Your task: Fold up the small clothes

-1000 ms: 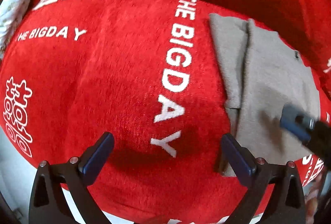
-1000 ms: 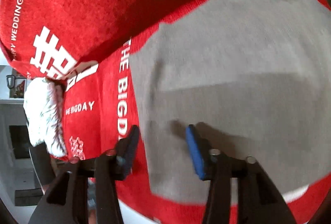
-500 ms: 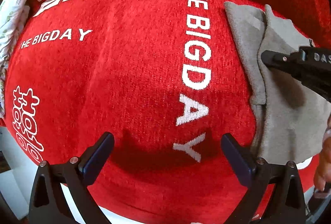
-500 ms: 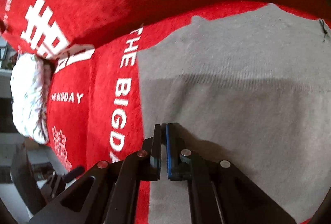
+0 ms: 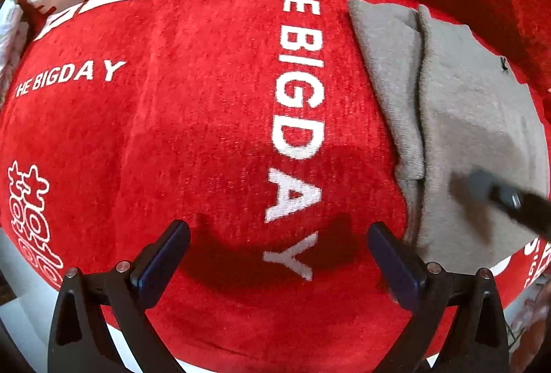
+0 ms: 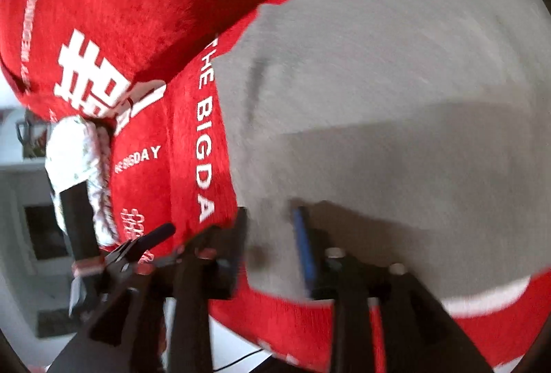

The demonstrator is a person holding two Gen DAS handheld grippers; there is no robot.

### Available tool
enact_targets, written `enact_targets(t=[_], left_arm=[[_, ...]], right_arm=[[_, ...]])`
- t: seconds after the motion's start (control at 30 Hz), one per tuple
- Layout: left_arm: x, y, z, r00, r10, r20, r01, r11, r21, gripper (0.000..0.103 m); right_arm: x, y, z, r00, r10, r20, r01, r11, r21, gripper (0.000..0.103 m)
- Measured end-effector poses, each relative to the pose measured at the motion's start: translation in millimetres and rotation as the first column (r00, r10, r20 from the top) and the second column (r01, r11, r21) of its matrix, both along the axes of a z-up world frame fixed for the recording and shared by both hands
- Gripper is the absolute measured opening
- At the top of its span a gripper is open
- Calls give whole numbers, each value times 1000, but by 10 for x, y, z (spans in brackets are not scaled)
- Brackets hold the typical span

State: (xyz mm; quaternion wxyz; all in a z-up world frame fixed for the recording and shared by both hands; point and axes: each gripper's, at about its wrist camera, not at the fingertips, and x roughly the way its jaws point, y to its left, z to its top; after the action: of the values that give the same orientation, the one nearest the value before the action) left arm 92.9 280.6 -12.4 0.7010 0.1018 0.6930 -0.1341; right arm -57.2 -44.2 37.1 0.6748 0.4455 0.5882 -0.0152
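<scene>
A grey knitted garment (image 5: 465, 118) lies flat on the red cloth (image 5: 172, 132), with its left side folded over in a narrow strip. My left gripper (image 5: 275, 252) hangs open over the bare red cloth, just left of the garment's near corner and holding nothing. In the right wrist view the grey garment (image 6: 396, 97) fills the right half. My right gripper (image 6: 272, 235) is low over its near left part; its jaws are opening, with only flat cloth behind the gap and nothing pinched. One blurred finger (image 5: 482, 182) of it shows over the garment in the left wrist view.
The red cloth (image 6: 137, 11) carries white lettering and rises into a padded back behind the garment. A white patterned bundle (image 6: 79, 159) lies at its left end. A white floor and dark furniture (image 6: 44, 235) show beyond the near edge.
My right gripper was shut half a second ago and now stands apart. It has swung back from the garment's far part to its near part. The left gripper stays open and has sunk slightly.
</scene>
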Motion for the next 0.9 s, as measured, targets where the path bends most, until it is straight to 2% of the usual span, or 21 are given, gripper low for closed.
enact_targets(t=[0.2, 0.4, 0.53, 0.6, 0.77, 0.9], left_arm=[[-8, -219, -44, 999, -28, -20, 28, 1000, -9, 103], [-50, -433, -58, 998, -61, -24, 61, 998, 5, 103], [-151, -633, -18, 998, -65, -26, 65, 998, 4, 103], [-181, -744, 7, 998, -65, -21, 66, 998, 10, 103], [-191, -927, 5, 998, -61, -22, 61, 998, 18, 103], [-173, -1018, 11, 998, -65, -21, 66, 998, 23, 103]], right_arm=[[-627, -237, -21, 992, -122, -29, 123, 991, 57, 53], [-1066, -393, -152, 968, -244, -58, 250, 960, 128, 55], [-1232, -462, -249, 949, -305, -77, 314, 934, 168, 57], [-1283, -495, -285, 941, -328, -81, 338, 922, 189, 65], [-1332, -568, -321, 938, -337, -77, 346, 915, 207, 65], [-1414, -638, -368, 925, -370, -85, 380, 898, 224, 69]])
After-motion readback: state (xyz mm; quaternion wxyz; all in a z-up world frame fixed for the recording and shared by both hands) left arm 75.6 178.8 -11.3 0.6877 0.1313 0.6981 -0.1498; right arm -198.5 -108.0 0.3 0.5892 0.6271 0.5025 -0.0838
